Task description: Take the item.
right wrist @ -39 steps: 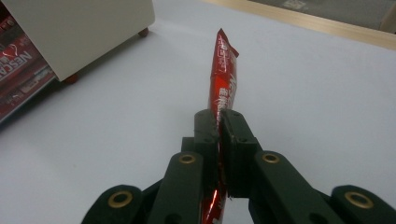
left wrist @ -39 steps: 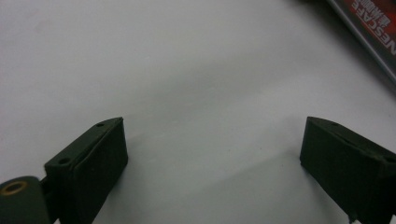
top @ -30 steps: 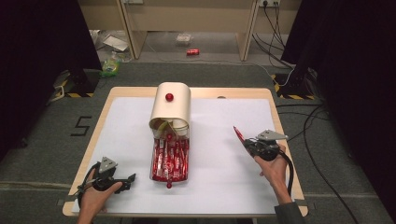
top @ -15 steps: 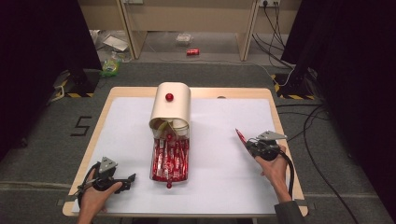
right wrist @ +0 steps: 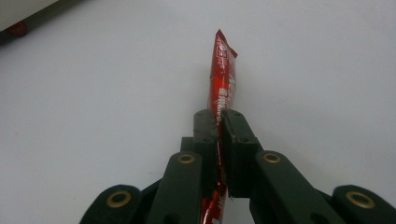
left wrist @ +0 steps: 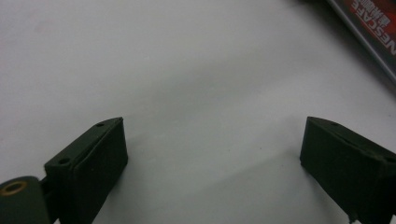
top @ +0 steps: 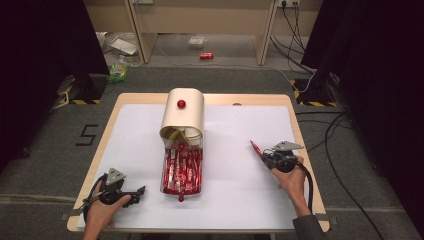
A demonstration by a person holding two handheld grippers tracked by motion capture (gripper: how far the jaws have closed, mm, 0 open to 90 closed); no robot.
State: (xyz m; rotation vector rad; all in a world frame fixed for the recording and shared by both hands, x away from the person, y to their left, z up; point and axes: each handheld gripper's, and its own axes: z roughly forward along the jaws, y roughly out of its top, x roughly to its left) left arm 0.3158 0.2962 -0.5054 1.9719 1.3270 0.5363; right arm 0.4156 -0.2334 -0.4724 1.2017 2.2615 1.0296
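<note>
Right claw (right wrist: 219,128) pinches red sachet (right wrist: 223,79); left claw (left wrist: 212,154) gapes wide, empty.

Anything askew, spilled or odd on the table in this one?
Nothing spilled. The tray of red sachets sits pulled out from under its beige cover, rows tidy. One sachet is clamped in the right tool, away from the tray. The left tool is open over bare table.
</note>
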